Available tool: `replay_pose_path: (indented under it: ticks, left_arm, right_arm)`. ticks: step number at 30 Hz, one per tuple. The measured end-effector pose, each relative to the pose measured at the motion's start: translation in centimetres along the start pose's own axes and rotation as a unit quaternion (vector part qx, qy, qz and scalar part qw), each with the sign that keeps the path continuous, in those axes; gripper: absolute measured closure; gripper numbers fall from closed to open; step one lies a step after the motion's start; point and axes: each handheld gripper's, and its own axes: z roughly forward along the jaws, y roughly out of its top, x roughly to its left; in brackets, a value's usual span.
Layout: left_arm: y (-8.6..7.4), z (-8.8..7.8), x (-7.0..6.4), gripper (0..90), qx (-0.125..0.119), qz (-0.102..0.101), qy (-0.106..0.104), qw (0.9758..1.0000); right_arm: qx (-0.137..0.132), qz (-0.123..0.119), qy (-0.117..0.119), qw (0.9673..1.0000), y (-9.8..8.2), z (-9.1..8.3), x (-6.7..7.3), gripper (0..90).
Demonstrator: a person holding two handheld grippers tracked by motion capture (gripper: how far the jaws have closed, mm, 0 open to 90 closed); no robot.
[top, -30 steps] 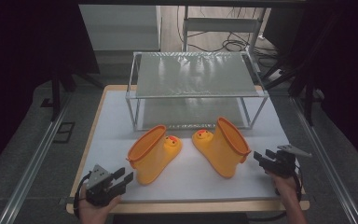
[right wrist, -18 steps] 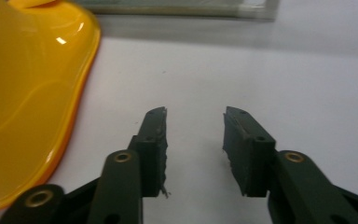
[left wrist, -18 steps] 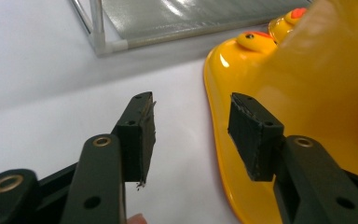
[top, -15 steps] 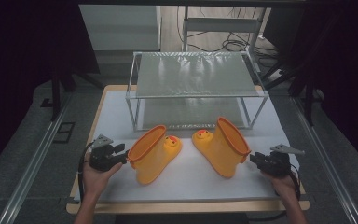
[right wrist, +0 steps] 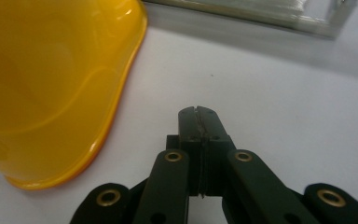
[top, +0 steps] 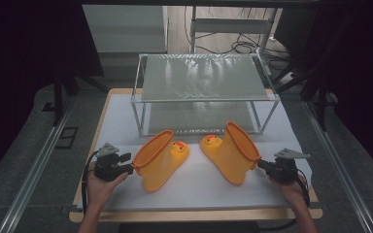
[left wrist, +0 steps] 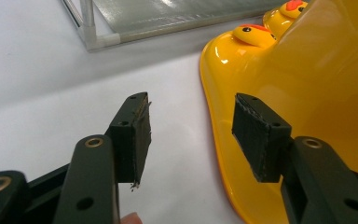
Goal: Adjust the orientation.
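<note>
Two yellow rubber boots with duck faces lie on their sides on the white mat (top: 199,189), toes toward each other. My left gripper (top: 129,168) is at the open top of the left boot (top: 160,160). Its jaws have just been opening and stand open (left wrist: 191,121), with bare mat in the gap and the boot (left wrist: 317,84) beside the right pad. My right gripper (top: 262,165) is by the rim of the right boot (top: 230,153). Its jaws have just been closing and are shut (right wrist: 198,112) on nothing, a little right of the boot's rim (right wrist: 42,84).
A two-level metal rack (top: 204,77) with mesh shelves stands at the back of the mat, just behind the boots. Its lower frame shows in the gripper views (left wrist: 121,28) (right wrist: 261,14). Metal rails run along both sides of the table.
My left gripper moved from the table's front edge up to the left boot's opening and its jaws widened. The right gripper's jaws went from open to shut in place.
</note>
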Motion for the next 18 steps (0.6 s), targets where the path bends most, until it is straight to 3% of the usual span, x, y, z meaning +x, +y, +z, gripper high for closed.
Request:
replay_pose_path:
  ticks: [4,5,8,11,18]
  left_arm:
    - [0.1,0.0,0.1,47.2,-0.003,-0.009,-0.004,0.9999]
    - [0.1,0.0,0.1,47.3,-0.003,-0.009,-0.004,0.9999]
    - [0.1,0.0,0.3,47.3,-0.005,-0.016,-0.008,0.9998]
    - [0.0,0.0,0.4,47.3,-0.001,-0.016,-0.008,0.9998]
    - [-0.2,0.1,0.7,47.9,-0.001,-0.023,-0.009,0.9997]
  right_arm:
    - [-0.005,-0.047,0.032,0.9983,1.0,0.9,0.9,89.7]
    - [-0.005,-0.047,0.032,0.9983,1.0,0.9,0.9,89.7]
    - [0.000,-0.083,0.058,0.9949,2.1,2.3,1.5,89.7]
    - [0.012,-0.104,0.085,0.9909,2.3,2.9,2.2,89.7]
    - [0.015,-0.131,0.100,0.9862,2.0,2.4,3.4,89.8]
